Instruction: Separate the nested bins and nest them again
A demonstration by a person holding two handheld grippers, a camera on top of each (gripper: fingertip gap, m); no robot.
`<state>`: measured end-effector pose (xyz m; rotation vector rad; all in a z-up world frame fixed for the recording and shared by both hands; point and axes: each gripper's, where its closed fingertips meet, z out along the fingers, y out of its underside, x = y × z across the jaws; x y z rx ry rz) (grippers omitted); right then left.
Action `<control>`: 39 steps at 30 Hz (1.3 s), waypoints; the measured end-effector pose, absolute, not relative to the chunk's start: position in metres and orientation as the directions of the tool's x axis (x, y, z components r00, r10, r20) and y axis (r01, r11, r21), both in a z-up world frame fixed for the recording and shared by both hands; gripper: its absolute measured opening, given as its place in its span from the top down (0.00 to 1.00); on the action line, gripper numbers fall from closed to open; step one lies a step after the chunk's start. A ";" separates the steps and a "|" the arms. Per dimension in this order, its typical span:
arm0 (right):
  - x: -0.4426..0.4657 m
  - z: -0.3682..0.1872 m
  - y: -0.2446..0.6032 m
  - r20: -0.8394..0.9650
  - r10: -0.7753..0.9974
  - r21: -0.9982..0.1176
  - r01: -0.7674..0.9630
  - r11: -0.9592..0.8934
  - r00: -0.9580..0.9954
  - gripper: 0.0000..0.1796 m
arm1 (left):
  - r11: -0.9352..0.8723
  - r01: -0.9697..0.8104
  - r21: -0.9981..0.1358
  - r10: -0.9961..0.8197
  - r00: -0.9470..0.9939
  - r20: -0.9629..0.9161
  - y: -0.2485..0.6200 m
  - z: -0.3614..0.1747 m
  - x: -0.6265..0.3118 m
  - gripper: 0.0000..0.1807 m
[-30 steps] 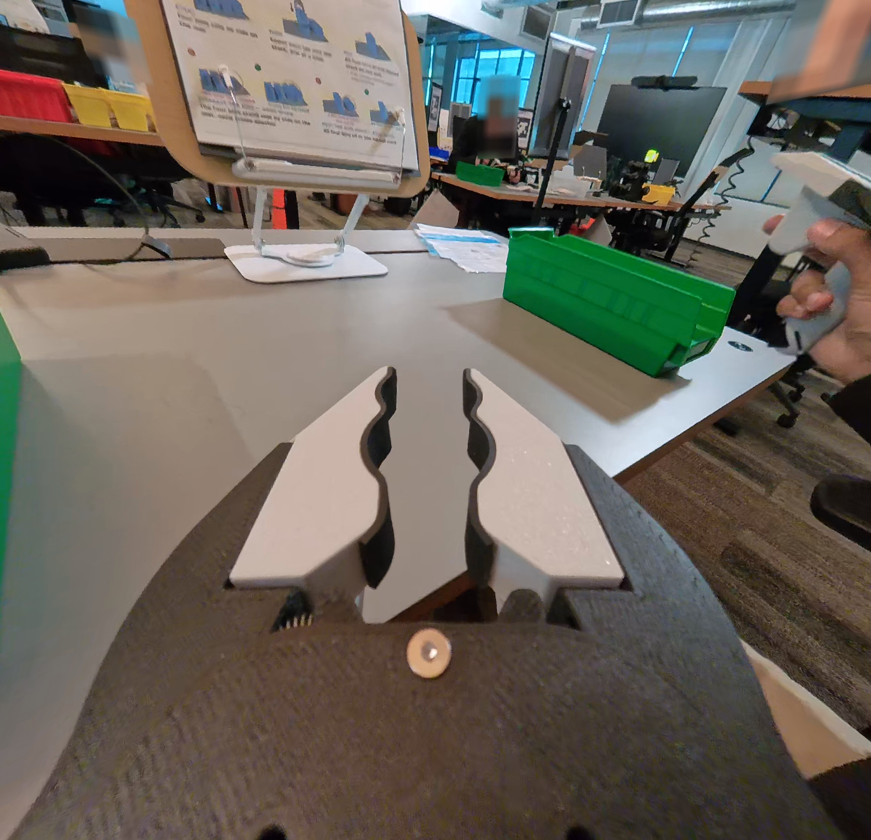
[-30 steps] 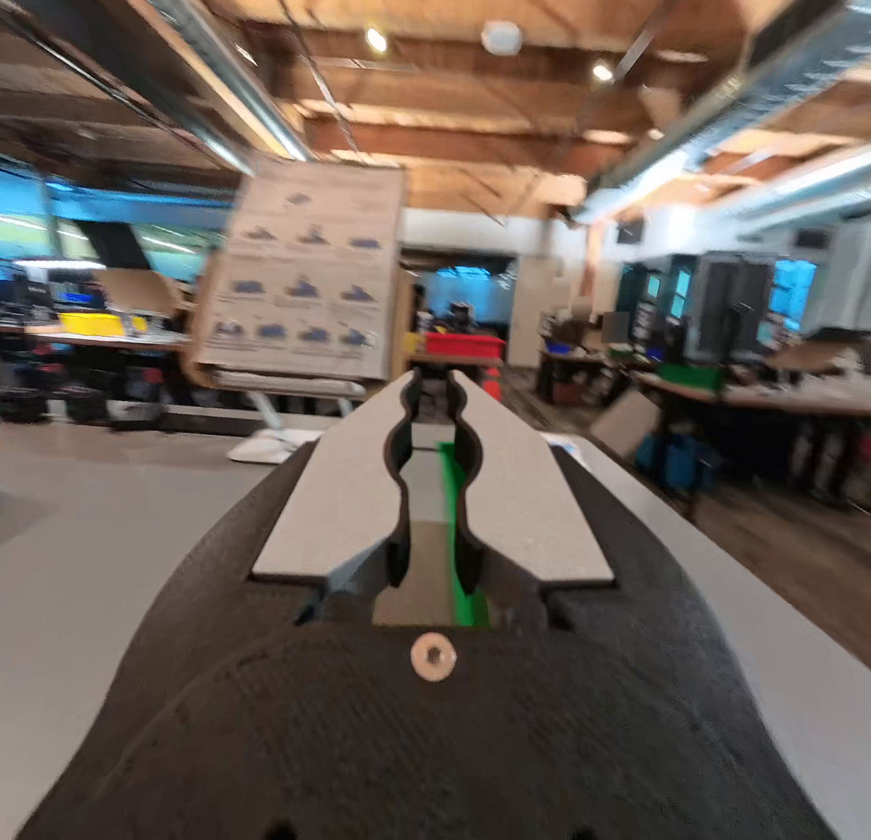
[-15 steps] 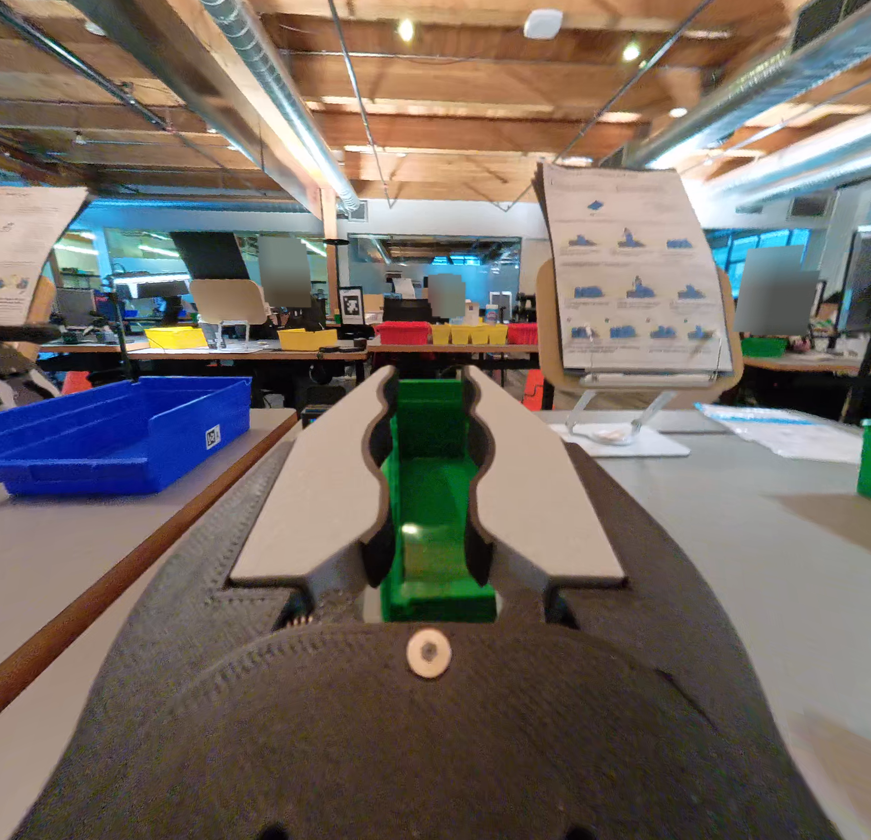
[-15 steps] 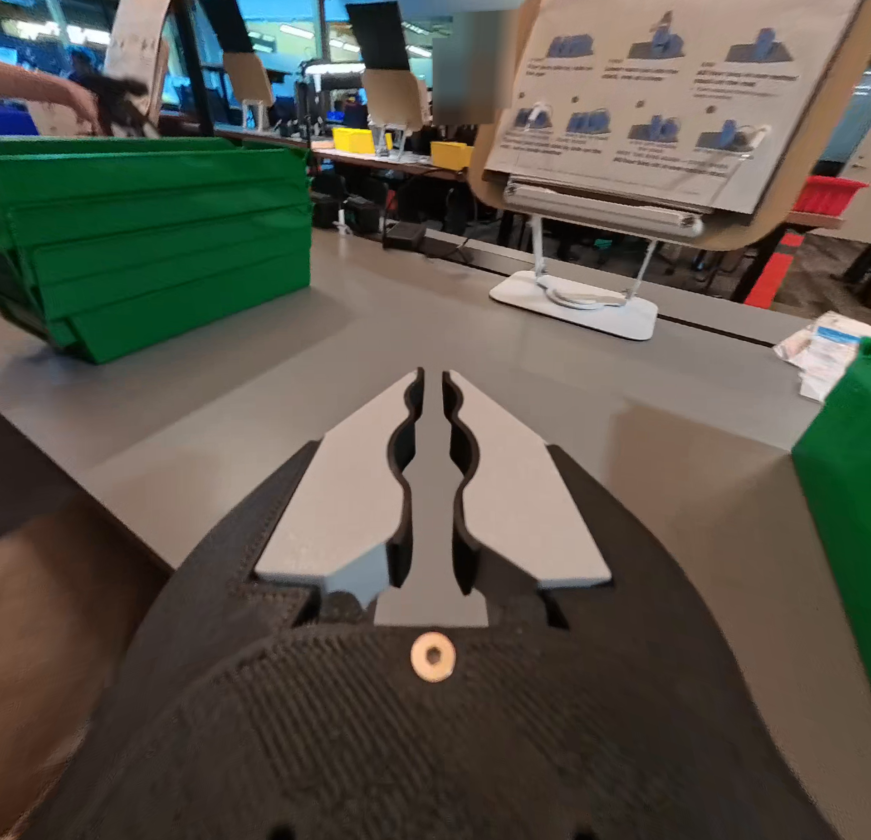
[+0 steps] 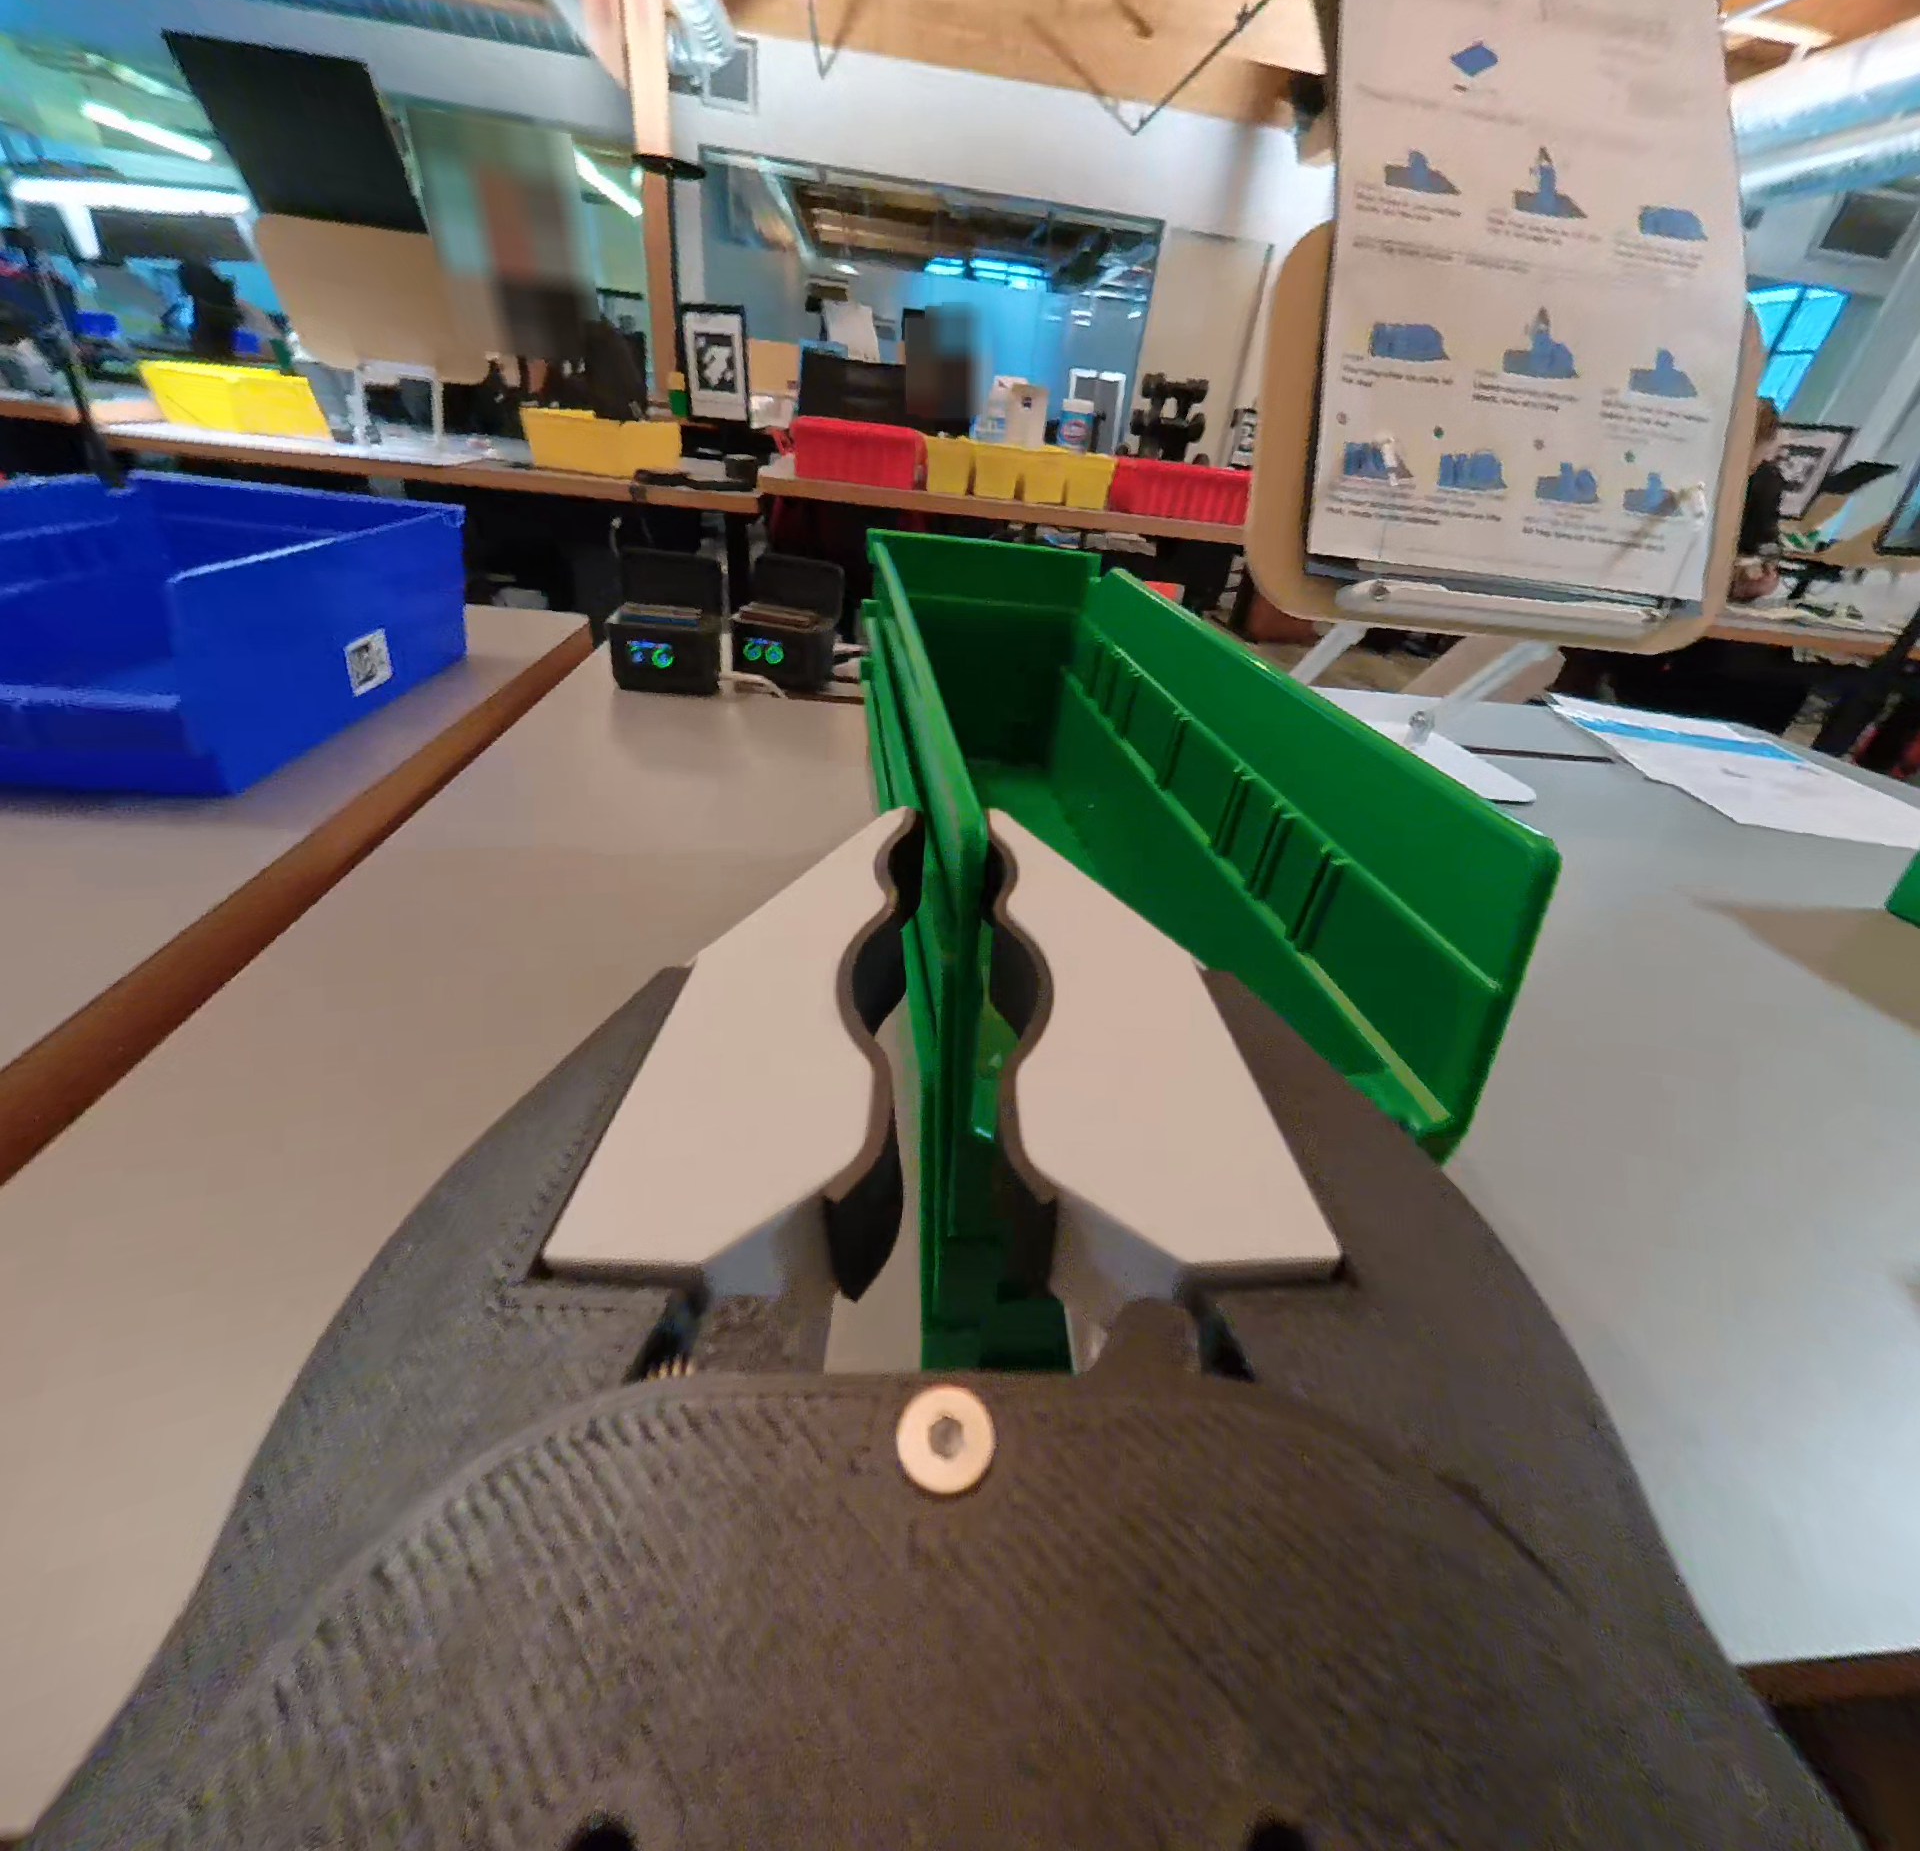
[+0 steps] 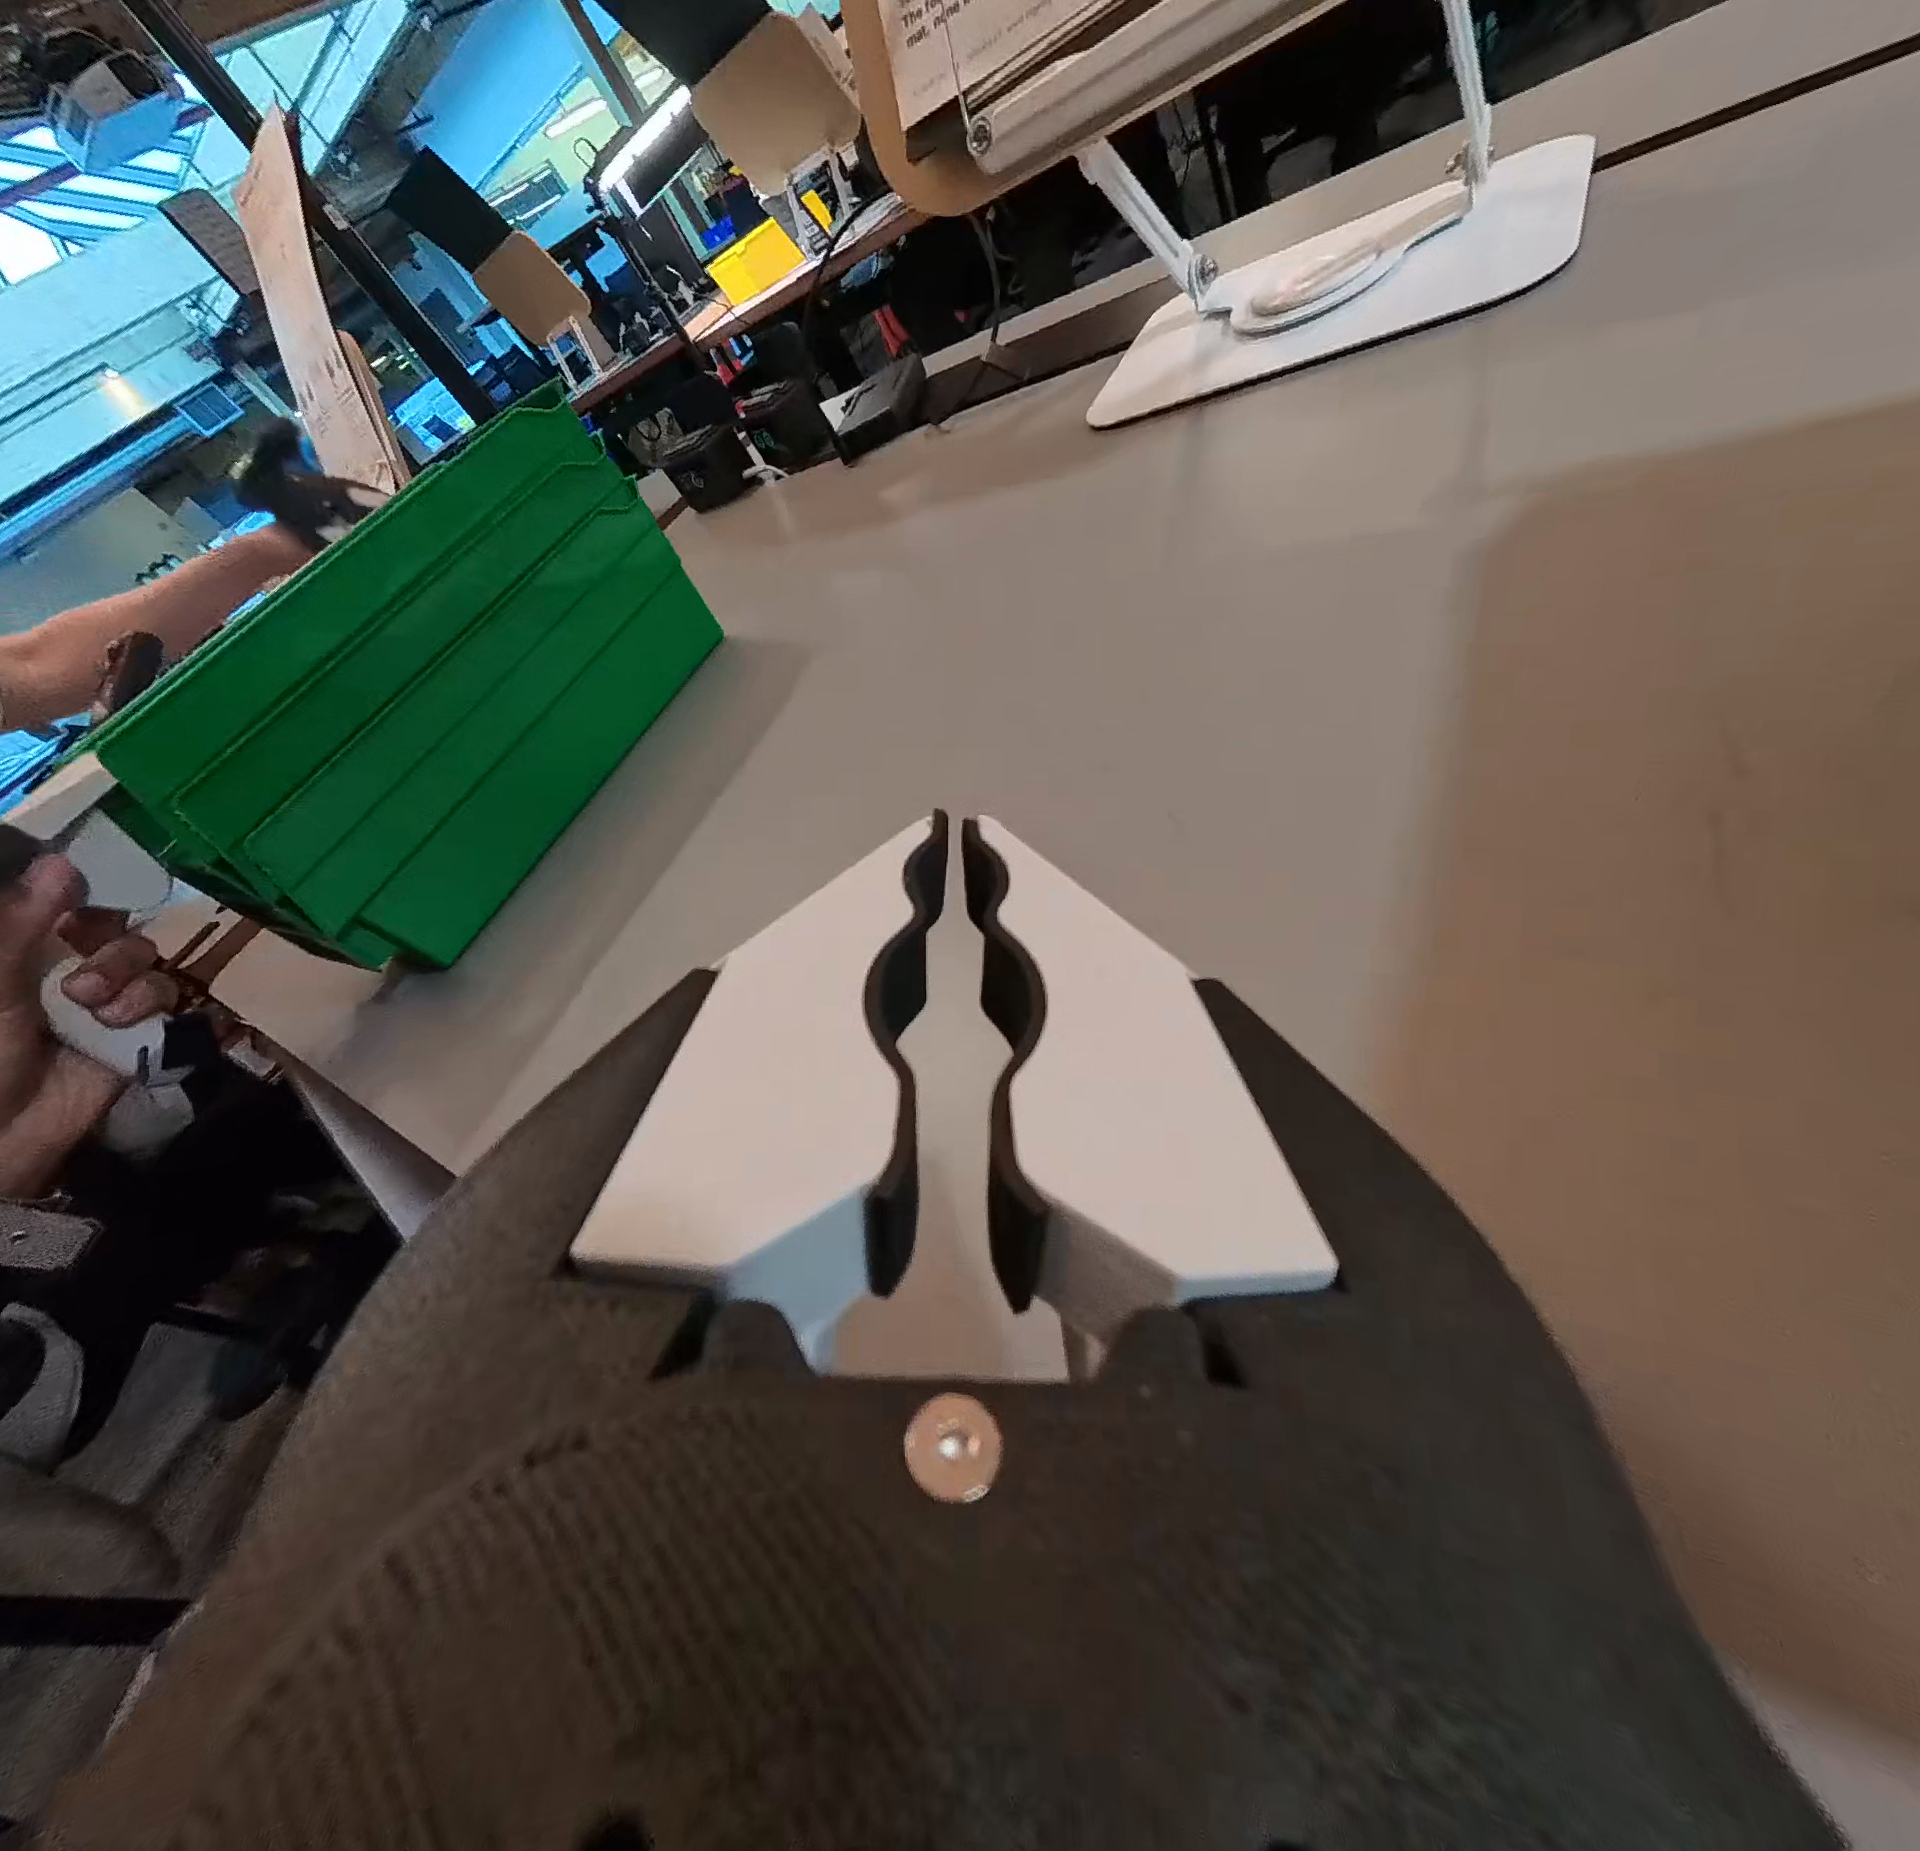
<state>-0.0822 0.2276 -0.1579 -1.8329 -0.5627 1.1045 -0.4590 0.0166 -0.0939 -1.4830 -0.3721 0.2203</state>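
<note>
Left gripper (image 5: 943,822) clamped on near side wall of green bins (image 5: 1164,762); nested stack on grey table (image 5: 436,970), long axis running away from camera, open top up, far end wall toward background. Bins: glossy moulded plastic, narrow, with vertical ribs inside right wall; stepped rims seen from right wrist view. Right gripper (image 6: 954,827) over bare tabletop, holding nothing, grey fingertips nearly touching; coarse black printed body.

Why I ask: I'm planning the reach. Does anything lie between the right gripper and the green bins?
Nothing visible does: only bare table lies between the right gripper and the green bins to its left.
</note>
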 end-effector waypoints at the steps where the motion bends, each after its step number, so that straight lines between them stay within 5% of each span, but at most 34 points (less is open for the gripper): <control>1: -0.083 -0.158 0.227 -0.450 0.741 -0.870 -0.057 -0.489 0.499 1.00 | 0.084 0.070 -0.994 0.345 0.934 0.095 0.018 -0.093 -0.457 0.99; 30: -0.088 -0.159 0.222 -0.438 0.756 -0.874 -0.032 -0.486 0.487 1.00 | 0.413 0.121 -0.903 0.324 0.907 0.270 -0.021 -0.023 -0.470 1.00; 35: -0.094 -0.142 0.211 -0.188 0.834 -0.964 0.066 -0.258 0.519 0.94 | 0.466 0.119 -0.877 0.228 0.941 0.249 -0.019 0.008 -0.435 1.00; 39: -0.121 -0.104 0.161 0.065 0.889 -0.997 0.060 0.042 0.453 0.80 | 0.468 0.107 -0.877 0.189 0.957 0.218 -0.007 0.028 -0.393 1.00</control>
